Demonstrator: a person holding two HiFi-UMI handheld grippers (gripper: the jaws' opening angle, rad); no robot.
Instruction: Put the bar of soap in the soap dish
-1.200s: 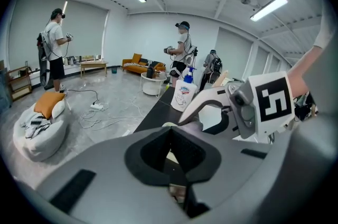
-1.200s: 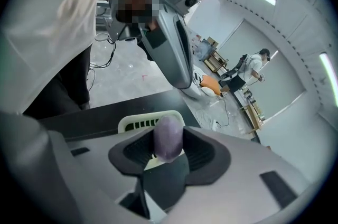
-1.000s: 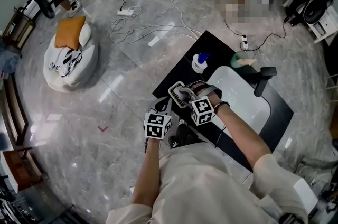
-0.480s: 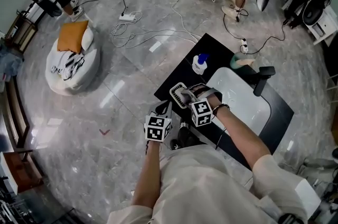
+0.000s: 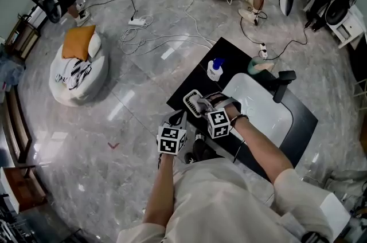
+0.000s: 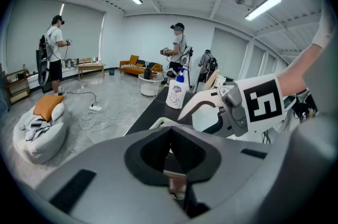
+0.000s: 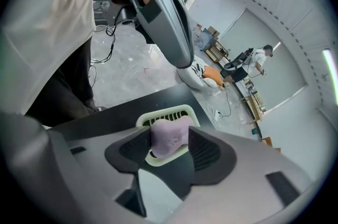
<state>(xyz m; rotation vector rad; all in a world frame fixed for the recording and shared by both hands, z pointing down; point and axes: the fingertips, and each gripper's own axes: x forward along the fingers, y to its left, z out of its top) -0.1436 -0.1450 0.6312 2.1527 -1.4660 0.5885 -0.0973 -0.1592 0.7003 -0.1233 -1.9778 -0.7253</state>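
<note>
**Soap held over its dish**

The lilac bar of soap (image 7: 169,132) is gripped between the jaws of the right tool (image 7: 170,139), directly over the white slotted soap dish (image 7: 168,110) at the near edge of the black bench (image 5: 194,79). Whether it already touches the slats cannot be told. The placing step looks nearly done: the bar needs settling, then the jaws must part without dragging it out. The left tool (image 6: 170,151) hangs just beside, clenched on nothing. A basin (image 5: 261,107) and pump bottle (image 5: 215,69) lie beyond.
</note>
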